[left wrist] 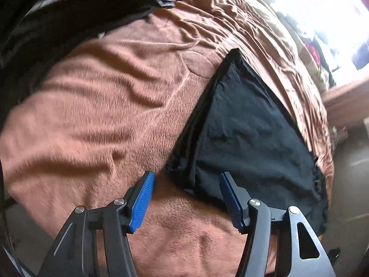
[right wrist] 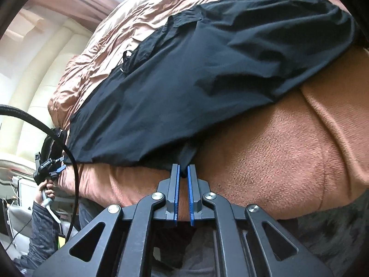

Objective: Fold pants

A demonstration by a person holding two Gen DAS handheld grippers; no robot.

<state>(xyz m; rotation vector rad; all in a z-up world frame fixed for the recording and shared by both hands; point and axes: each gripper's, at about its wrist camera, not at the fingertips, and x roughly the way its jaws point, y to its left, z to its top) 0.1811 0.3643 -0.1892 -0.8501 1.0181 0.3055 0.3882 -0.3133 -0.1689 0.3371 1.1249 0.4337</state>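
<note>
Rust-brown plush blanket (left wrist: 96, 106) covers the bed, and the black thin-fabric pants (right wrist: 184, 73) lie spread across it, partly folded, with one edge running toward the near side of the mattress.

In the right wrist view the right gripper (right wrist: 183, 173) has its blue-padded jaws closed to a narrow slit on a small tuck of the pants' near hem, pointing steeply down at the bed. The left gripper (left wrist: 185, 184) has its jaws open and holds nothing; they straddle a corner of the dark fabric, one pad over blanket, the other over cloth, without pressing on it.

The pinch on the right looks shallow, so a brisk lift could let the slick cloth slip free. The left jaws, if closed where they are, may catch blanket pile along with the pants and drag both. Lifting only one side would skew the fold.

At the far left of the right wrist view, a person's hand (right wrist: 47, 192) grips the other tool's handle from below, its cable (right wrist: 46, 121) arching over.
</note>
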